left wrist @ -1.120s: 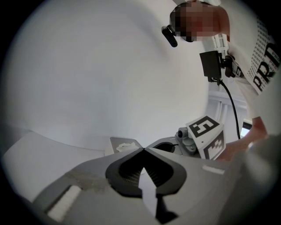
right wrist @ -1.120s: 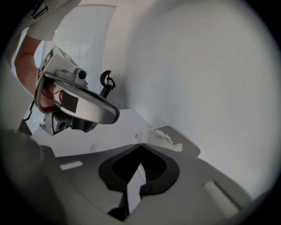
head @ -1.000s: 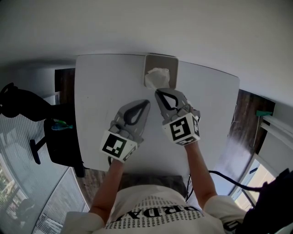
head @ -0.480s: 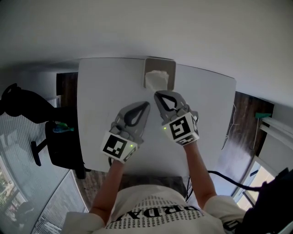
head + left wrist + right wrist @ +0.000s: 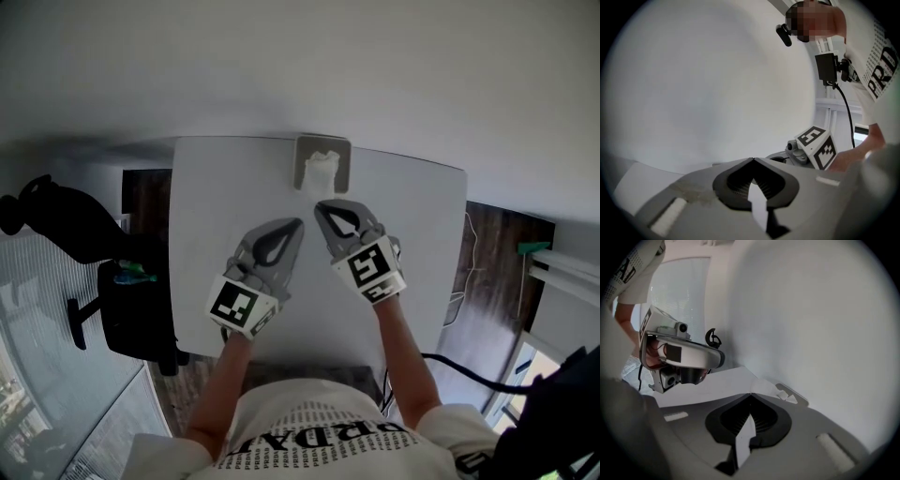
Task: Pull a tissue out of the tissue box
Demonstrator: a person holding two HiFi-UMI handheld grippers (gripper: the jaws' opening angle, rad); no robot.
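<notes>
White tabletop point(image 5: 216, 187) is backed by a pale wall point(image 5: 300, 66); dark wood floor point(image 5: 492, 253) is seen beside it. The tissue box point(image 5: 343, 159) is set at the far edge, tissue point(image 5: 321, 172) protruding. The left gripper point(image 5: 298, 223) and right gripper point(image 5: 319, 206) are held near it, jaws closed, empty.

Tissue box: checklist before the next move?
1. Tissue sticking up out of tissue box: ok.
2. Right gripper open for the pinch: not ok, jaws together on nothing.
3. Left gripper empty: ok, shut on nothing.
4. Right gripper at the tissue: not ok, its tip is short of the box.
5. Table between grippers and box free of obstacles: ok.
6. Box fixed to table: cannot tell.
</notes>
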